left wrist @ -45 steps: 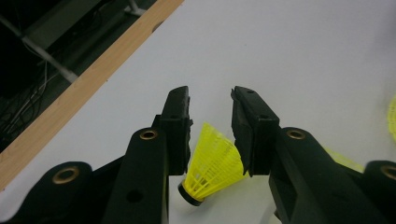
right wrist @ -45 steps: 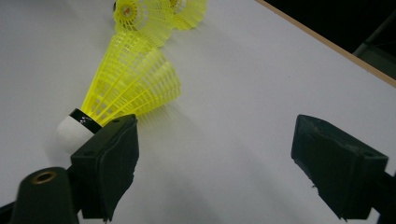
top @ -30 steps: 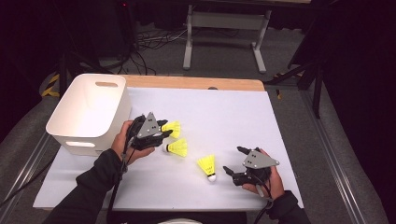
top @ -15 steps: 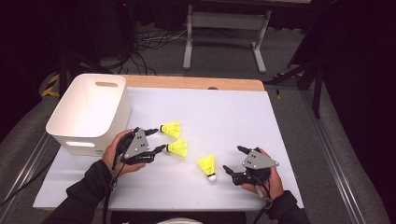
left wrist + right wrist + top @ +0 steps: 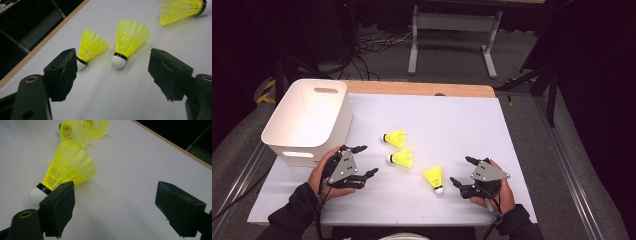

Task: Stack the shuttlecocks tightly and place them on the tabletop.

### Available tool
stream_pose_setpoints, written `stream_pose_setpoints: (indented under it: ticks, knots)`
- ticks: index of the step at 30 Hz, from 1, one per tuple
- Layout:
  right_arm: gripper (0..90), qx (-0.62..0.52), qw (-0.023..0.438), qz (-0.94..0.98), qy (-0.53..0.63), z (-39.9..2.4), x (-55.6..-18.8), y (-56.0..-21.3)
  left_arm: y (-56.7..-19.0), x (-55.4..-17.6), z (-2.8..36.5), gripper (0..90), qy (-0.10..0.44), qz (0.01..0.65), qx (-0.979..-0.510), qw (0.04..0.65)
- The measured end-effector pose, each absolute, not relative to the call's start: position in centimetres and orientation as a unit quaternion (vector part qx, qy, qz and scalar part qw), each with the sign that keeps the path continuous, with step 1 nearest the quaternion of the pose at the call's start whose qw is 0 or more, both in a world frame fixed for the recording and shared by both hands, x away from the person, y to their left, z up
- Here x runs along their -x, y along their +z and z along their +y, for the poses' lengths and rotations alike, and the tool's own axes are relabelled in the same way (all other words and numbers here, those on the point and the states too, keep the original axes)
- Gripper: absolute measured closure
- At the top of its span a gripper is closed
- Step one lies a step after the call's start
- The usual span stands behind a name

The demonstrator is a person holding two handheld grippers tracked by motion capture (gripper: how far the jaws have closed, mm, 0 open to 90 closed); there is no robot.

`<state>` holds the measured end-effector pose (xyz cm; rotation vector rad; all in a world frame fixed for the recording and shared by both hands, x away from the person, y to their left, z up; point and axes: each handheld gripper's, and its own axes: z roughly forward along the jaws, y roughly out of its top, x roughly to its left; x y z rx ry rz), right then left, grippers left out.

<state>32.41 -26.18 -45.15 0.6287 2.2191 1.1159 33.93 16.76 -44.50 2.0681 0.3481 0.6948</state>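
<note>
Three yellow shuttlecocks with white corks lie on the white table top (image 5: 492,130): one at the back (image 5: 394,137), one in the middle (image 5: 401,158), one nearer the front (image 5: 434,177). My left gripper (image 5: 368,160) rests low just left of the middle one; its jaws have just been opening and stand open with nothing between them. Ahead of the left gripper (image 5: 112,65) lie two shuttlecocks (image 5: 92,47) (image 5: 128,38), corks toward it. My right gripper (image 5: 460,170) is open just right of the front shuttlecock (image 5: 70,167), which lies beside its left jaw.
A white plastic bin (image 5: 307,120) with handle slots stands at the table's left, close behind my left hand. A wooden strip (image 5: 422,89) runs along the far edge. Beyond it are a metal stand (image 5: 452,22) and cables on the dark floor.
The left gripper drew back from the two shuttlecocks toward the near left and sank to the table, its jaws spreading wider. The shuttlecocks and the right gripper stayed put.
</note>
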Motion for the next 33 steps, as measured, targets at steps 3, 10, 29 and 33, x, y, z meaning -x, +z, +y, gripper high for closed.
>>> stream_pose_setpoints:
  ticks: [3, 10, 29, 33]
  knots:
    - [16.9, -0.235, 0.285, 0.830, 0.417, -26.1, -32.4, -45.2, -44.9, -33.4, 17.6, 20.5, 0.275, 0.146, -0.835, 0.454]
    - [17.0, -0.235, 0.285, 0.831, 0.415, -26.0, -32.4, -45.1, -45.9, -32.7, 19.3, 16.6, 0.263, 0.166, -0.830, 0.464]
    - [18.7, -0.237, 0.255, 0.831, 0.434, -26.0, -32.5, -44.7, -47.4, -30.2, 23.5, 7.6, 0.252, 0.219, -0.817, 0.470]
    - [18.6, -0.238, 0.240, 0.828, 0.446, -25.7, -32.8, -44.2, -47.7, -29.8, 24.2, 6.7, 0.253, 0.227, -0.818, 0.465]
